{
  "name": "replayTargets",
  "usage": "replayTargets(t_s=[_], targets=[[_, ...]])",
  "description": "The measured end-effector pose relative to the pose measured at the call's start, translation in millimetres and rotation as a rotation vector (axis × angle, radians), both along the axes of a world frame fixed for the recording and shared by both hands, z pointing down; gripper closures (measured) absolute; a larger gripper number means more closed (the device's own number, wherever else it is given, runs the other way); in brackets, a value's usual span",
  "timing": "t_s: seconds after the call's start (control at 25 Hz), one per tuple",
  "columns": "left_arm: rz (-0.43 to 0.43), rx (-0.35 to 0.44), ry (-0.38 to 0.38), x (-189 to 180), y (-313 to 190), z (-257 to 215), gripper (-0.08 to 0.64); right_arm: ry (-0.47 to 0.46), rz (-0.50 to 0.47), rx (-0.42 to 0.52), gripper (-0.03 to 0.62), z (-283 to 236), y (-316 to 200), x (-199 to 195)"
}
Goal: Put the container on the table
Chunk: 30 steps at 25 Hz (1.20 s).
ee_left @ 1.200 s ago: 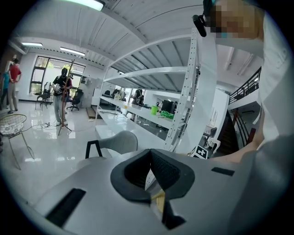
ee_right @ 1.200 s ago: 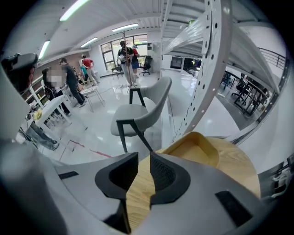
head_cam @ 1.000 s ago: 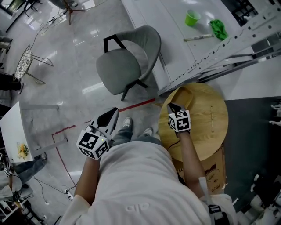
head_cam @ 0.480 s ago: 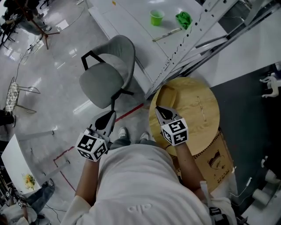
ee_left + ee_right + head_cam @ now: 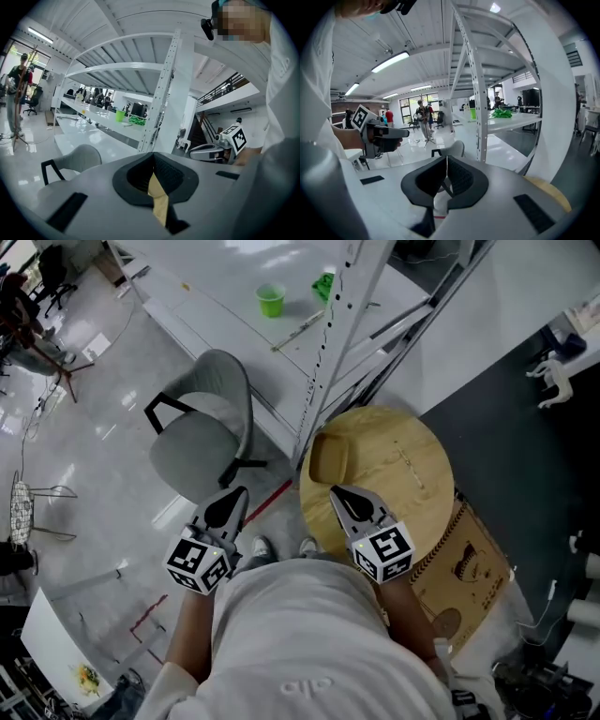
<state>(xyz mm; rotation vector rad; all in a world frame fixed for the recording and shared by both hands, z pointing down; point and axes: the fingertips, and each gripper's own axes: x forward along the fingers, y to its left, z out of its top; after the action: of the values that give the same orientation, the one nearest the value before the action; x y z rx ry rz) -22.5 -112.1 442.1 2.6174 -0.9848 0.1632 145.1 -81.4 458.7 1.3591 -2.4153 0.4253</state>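
A round wooden table (image 5: 403, 479) stands in front of me, and a tan, shallow, dish-like container (image 5: 328, 457) lies on its left part. My right gripper (image 5: 339, 495) hovers at the table's near-left edge, just short of that dish, with its jaws shut and empty (image 5: 446, 159). My left gripper (image 5: 230, 504) is held over the floor to the left of the table, also shut and empty (image 5: 153, 155). A green cup (image 5: 270, 299) stands far off on the long white table (image 5: 206, 296).
A grey chair (image 5: 202, 437) stands left of the round table. A white rack post (image 5: 328, 343) slants between the two tables. A green cloth (image 5: 324, 284) and a thin stick (image 5: 298, 331) lie near the cup. A cardboard box (image 5: 469, 559) sits under the round table's right side.
The head view has swung, so the round table, chair and white table now sit further left and the rack post crosses the middle. Both grippers remain shut near my body.
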Motion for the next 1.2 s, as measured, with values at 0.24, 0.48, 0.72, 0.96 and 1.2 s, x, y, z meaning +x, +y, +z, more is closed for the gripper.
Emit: replayTargets(t_s=[0.24,0.48,0.72,0.96,1.2], targets=[[0.069,0.029,0.017,21.5,-1.6,-16.4,0.545,-0.005,0.079,0.080,0.560,-26.1,17.1,25.5],[0.112,0.046,0.036,33.8,-0.5,-24.7,0.545,-0.021,0.139,0.139,0.560,-42.2,30.1,41.7],[0.129,0.056,0.054,40.6,3.3,-31.4,0.545,-0.026,0.163,0.161,0.560,-48.7,36.2,47.4],[0.134,0.072,0.066,42.9,3.7,-36.5,0.545,-0.033,0.187,0.159,0.560,-44.6,40.2,52.3],[0.132,0.074,0.068,42.9,6.5,-38.5,0.545,-0.039,0.187,0.150,0.560,-43.0,44.3,49.6]])
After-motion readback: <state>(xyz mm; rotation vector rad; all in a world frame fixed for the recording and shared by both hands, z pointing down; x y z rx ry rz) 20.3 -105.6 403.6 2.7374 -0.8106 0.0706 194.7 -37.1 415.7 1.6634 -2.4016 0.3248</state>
